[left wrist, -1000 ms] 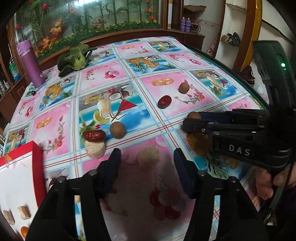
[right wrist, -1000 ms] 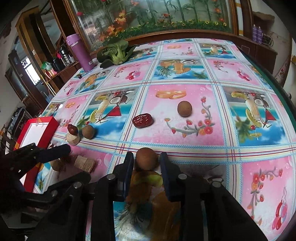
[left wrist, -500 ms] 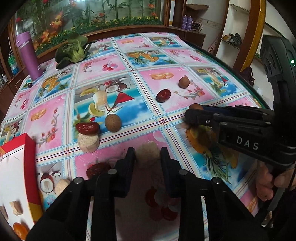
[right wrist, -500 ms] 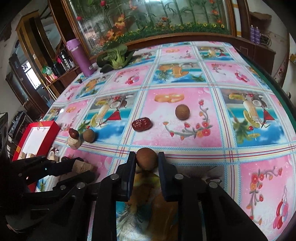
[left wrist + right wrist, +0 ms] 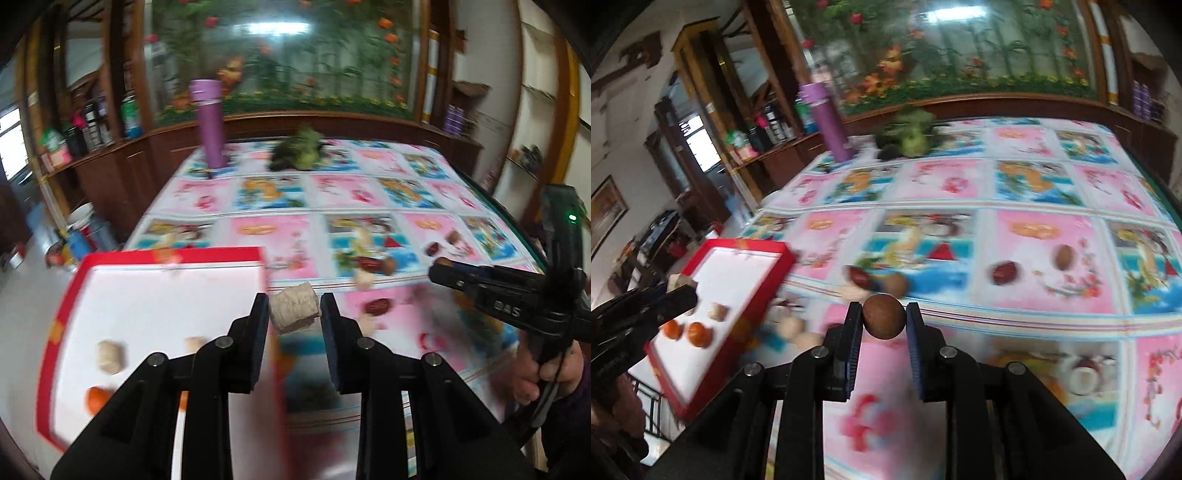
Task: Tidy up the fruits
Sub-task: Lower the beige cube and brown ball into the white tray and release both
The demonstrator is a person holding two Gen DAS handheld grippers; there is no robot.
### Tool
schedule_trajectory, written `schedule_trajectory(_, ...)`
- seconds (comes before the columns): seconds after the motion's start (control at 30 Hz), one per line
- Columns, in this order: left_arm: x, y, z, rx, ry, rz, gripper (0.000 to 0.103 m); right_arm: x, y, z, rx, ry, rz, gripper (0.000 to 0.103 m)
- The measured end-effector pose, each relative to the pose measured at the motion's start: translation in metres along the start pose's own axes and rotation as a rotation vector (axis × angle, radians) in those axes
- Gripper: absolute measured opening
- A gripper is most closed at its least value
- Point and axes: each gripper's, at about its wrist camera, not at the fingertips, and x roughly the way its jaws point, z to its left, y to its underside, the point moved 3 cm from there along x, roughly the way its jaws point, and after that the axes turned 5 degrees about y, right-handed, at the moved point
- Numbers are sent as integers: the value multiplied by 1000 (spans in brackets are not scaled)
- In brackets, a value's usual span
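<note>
My left gripper (image 5: 294, 315) is shut on a pale beige chunk (image 5: 294, 309), held in the air by the right edge of the red-rimmed white tray (image 5: 166, 295). Pale pieces and small orange fruits lie in that tray. In the right wrist view my right gripper (image 5: 883, 320) is shut on a round brown fruit (image 5: 884, 320), lifted above the tablecloth. The same gripper appears at the right of the left wrist view (image 5: 437, 264). Red dates (image 5: 1004, 272), another brown ball (image 5: 1063, 257) and pale chunks (image 5: 798, 332) remain on the cloth.
The table carries a pink and blue patterned cloth (image 5: 1015, 295). A purple flask (image 5: 210, 123) and a green leafy vegetable (image 5: 301, 151) stand at the far side. The tray overhangs the table's left edge (image 5: 701, 332). A hand (image 5: 546, 373) holds the right gripper.
Both grippers have risen off the table with their pieces and swung left toward the red tray. The views are now motion-blurred and look more level across the room.
</note>
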Motion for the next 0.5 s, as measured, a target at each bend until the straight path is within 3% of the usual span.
schedule_trajectory(0.23,-23,13,93,-156,-165,-17,30,26,-25,108,-128,-145,33,22)
schedule_trajectory(0.5,-23,32,152,-262,-234,7,30,78,-16,185,-190,-217,137,22)
